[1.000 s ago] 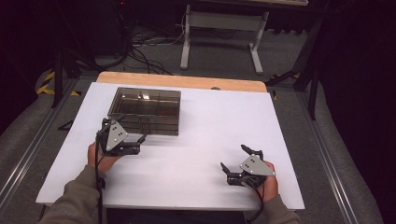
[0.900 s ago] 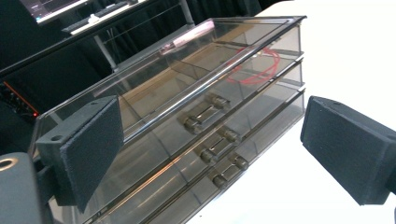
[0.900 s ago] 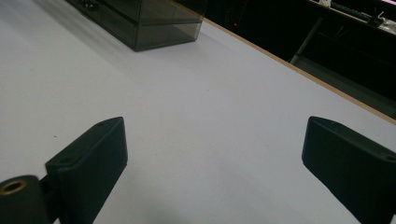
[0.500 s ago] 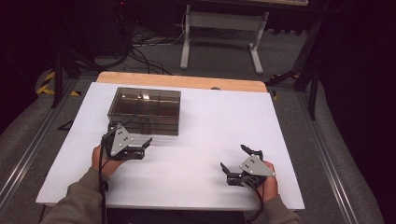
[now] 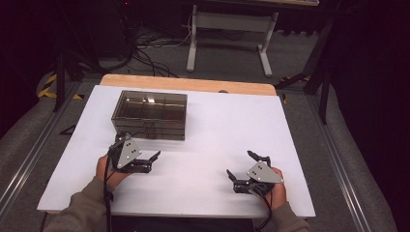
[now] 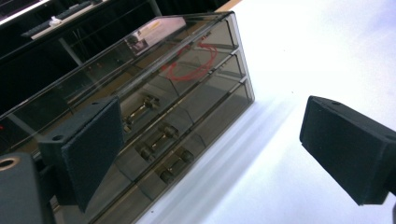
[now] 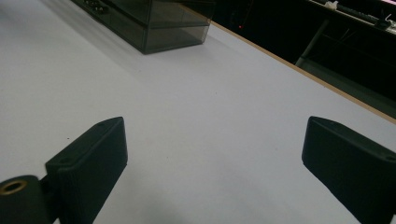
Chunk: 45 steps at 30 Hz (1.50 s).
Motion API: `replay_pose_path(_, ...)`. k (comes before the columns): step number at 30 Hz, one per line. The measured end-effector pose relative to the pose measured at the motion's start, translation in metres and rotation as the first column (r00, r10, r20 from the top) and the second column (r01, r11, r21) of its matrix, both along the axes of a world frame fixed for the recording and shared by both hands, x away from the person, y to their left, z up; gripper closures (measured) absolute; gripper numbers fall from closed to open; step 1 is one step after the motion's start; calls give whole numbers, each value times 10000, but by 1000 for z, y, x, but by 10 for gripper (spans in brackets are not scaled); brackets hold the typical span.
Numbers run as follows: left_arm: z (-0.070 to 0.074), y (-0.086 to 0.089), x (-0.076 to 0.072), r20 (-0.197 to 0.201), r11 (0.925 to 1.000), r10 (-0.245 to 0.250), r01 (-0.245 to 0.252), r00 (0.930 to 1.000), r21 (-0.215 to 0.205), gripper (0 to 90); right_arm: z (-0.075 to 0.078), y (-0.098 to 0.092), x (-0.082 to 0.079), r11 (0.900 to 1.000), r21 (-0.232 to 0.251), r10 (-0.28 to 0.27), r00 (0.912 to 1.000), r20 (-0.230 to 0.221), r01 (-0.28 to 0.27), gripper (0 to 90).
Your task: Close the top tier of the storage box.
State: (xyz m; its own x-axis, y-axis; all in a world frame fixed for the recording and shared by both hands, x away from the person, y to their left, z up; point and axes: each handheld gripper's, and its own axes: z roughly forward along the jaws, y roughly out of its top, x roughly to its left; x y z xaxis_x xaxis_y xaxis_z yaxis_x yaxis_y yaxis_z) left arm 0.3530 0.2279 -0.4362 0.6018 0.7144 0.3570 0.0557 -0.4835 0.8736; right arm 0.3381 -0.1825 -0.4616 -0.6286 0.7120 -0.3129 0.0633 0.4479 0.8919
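The left gripper (image 5: 143, 161) hovers with its jaws spread wide and empty, just in front of the smoky translucent plastic drawer cabinet (image 5: 150, 114) standing at the far left of the white worktop (image 5: 217, 130). Well apart, near the front right, the right gripper (image 5: 243, 167) is likewise released, holding nothing.

**Drawer box crowding the far left, open worktop elsewhere**

The smoky drawer box (image 5: 149, 114) is standing on the far-left part of the white worktop (image 5: 227, 130), blocking the way just ahead of the left hand-held gripper (image 5: 140, 155), whose jaws are gaping apart. The right hand-held gripper (image 5: 244, 166), jaws also spread, is facing bare surface running to the wooden back edge (image 5: 186, 84)
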Motion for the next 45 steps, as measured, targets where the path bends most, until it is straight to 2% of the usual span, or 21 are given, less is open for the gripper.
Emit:
replay_pose_path(14, -10, 15, -13, -435, 9997, -27, 37, 9990, 224, 72, 0, 2, 0, 10000, 17, 24, 10000, 35, -24, 76)
replay_pose_path(19, -18, 18, -15, -624, 9987, 70, -38, 9980, 509, 72, 0, 1, -1, 10000, 33, -2, 10000, 13, 2, 75)
replay_pose_path(26, -26, 21, -18, -851, 9985, 103, -57, 9963, 544, 72, 0, -1, -3, 9999, 119, -108, 9999, 16, 108, 75)
replay_pose_path(34, -31, 28, -25, -1199, 9993, 137, -93, 9927, 367, 68, -1, -2, -7, 9998, 100, -164, 9999, 30, 164, 75)
replay_pose_path(38, -31, 33, -30, -1285, 9993, 265, -227, 9914, 308, 65, 0, -2, -8, 9997, 102, -200, 9998, 64, 200, 75)
replay_pose_path(40, -32, 36, -32, -1390, 9995, 312, -295, 9898, 141, 65, -1, -2, -8, 9998, 83, -203, 9998, 48, 203, 75)
replay_pose_path(45, -35, 42, -37, -1566, 9982, 578, -548, 9860, 237, 62, -1, -1, -8, 9998, 36, -175, 9998, 81, 175, 75)
